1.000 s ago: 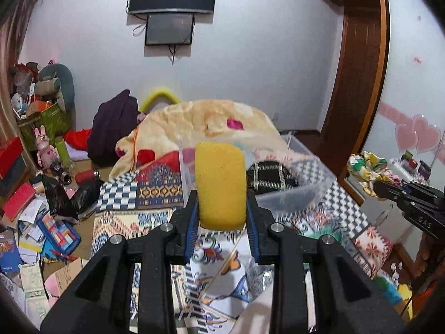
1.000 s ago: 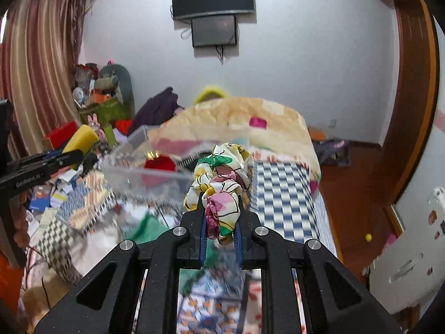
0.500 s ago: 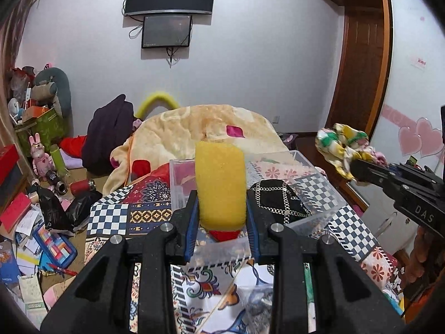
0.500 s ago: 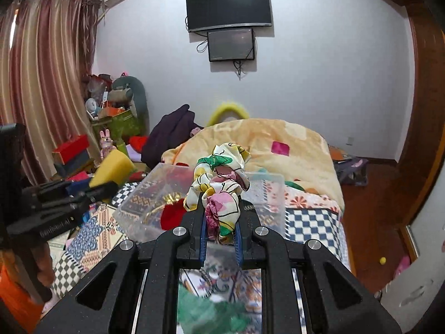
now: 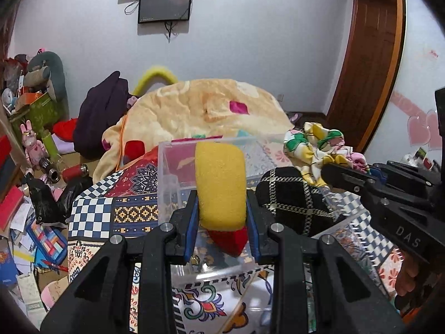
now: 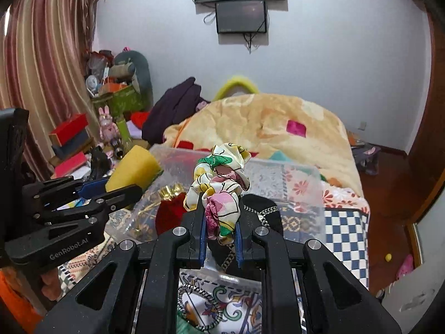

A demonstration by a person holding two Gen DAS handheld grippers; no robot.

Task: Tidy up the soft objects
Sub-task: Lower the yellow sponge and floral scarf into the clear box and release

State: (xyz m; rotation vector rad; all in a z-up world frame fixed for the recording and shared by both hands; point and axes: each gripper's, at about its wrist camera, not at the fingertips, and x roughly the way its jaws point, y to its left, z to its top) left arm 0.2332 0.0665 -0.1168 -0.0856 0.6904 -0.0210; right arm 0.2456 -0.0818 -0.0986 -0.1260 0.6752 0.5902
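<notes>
left gripper [image 5: 222, 217]: pinching a yellow sponge [image 5: 220, 183] between its blue pads; the sponge stands upright and sticks out forward past the fingertips. seen from the right wrist, this gripper [image 6: 122, 192] enters from 9 o'clock with the sponge [image 6: 133, 168] at its tip, over the left rim of the box.

right gripper [image 6: 221, 236]: pinching a floral cloth scrunchie [image 6: 218, 192], white with green, yellow and pink; the bunched fabric rises above the fingertips. seen from the left wrist, this gripper [image 5: 333, 172] enters from 3 o'clock with the scrunchie [image 5: 317, 147] at its tip, above the right side of the box.

clear plastic box [image 5: 178, 167]: open on top, resting on the bed, straight ahead of both grippers. holds a red soft item [image 5: 229, 240], just under the sponge in the left wrist view, and a black item with a pale grid pattern [image 5: 289, 200], at 3 o'clock from the sponge. from the right wrist the box [image 6: 314, 194] shows the red item [image 6: 169, 213] at 9 o'clock from the scrunchie, with the black item [image 6: 267, 214] behind the gripper tips.

bed [image 5: 91, 217]: covered with patchwork and checkered fabric; a beige blanket [image 5: 205, 108] is heaped at 12 o'clock beyond the box.

floor clutter [image 5: 22, 239]: papers and boxes at 9 o'clock; a pink rabbit toy [image 5: 29, 142] stands near a green box [image 5: 41, 108].

wall: a dark screen [image 6: 240, 16] mounted at 12 o'clock.
</notes>
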